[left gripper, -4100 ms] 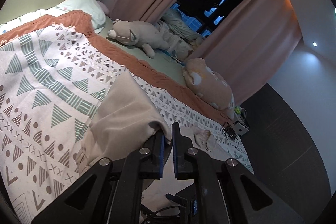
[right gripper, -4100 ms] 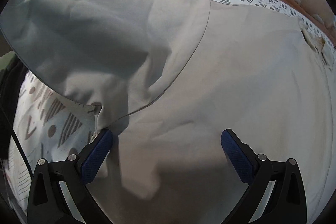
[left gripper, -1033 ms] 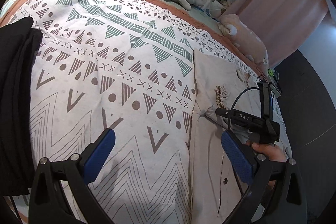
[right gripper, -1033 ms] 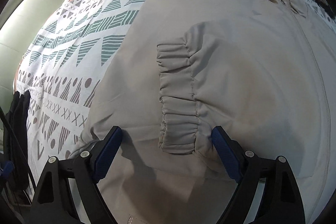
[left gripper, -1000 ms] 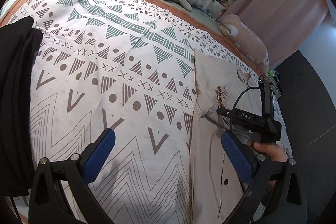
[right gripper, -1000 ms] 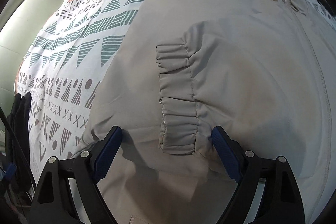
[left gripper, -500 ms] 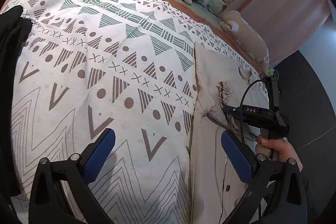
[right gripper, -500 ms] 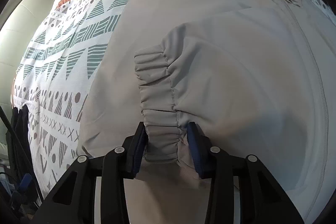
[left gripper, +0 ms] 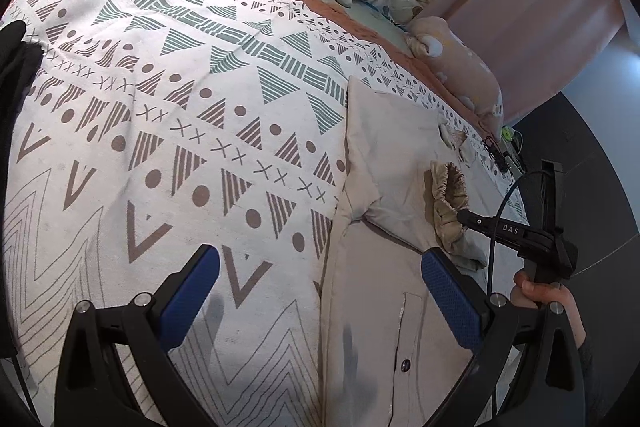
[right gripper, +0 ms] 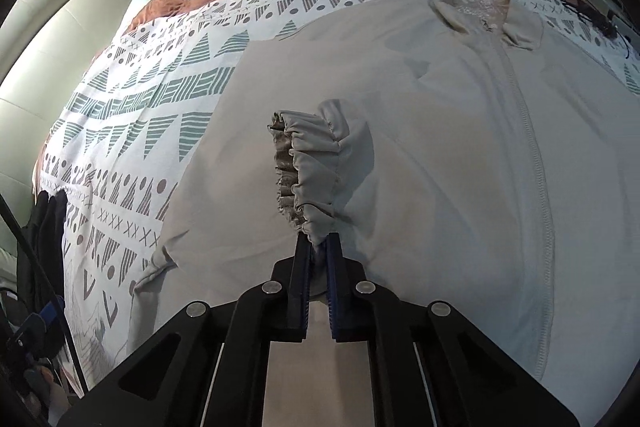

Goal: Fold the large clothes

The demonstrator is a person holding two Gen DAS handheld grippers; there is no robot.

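Fabric risk first, seen from the left claw (left gripper: 320,287): its jaws are spread over the bedspread (left gripper: 180,107), empty, with the beige jacket (left gripper: 380,307) just to its right. If it stays idle, the body may drag.

From the right claw (right gripper: 318,247): it pinches only the gathered cuff (right gripper: 312,163), jaws having just closed on it. The elastic could slip free, or the lifted sleeve could pull the jacket askew.
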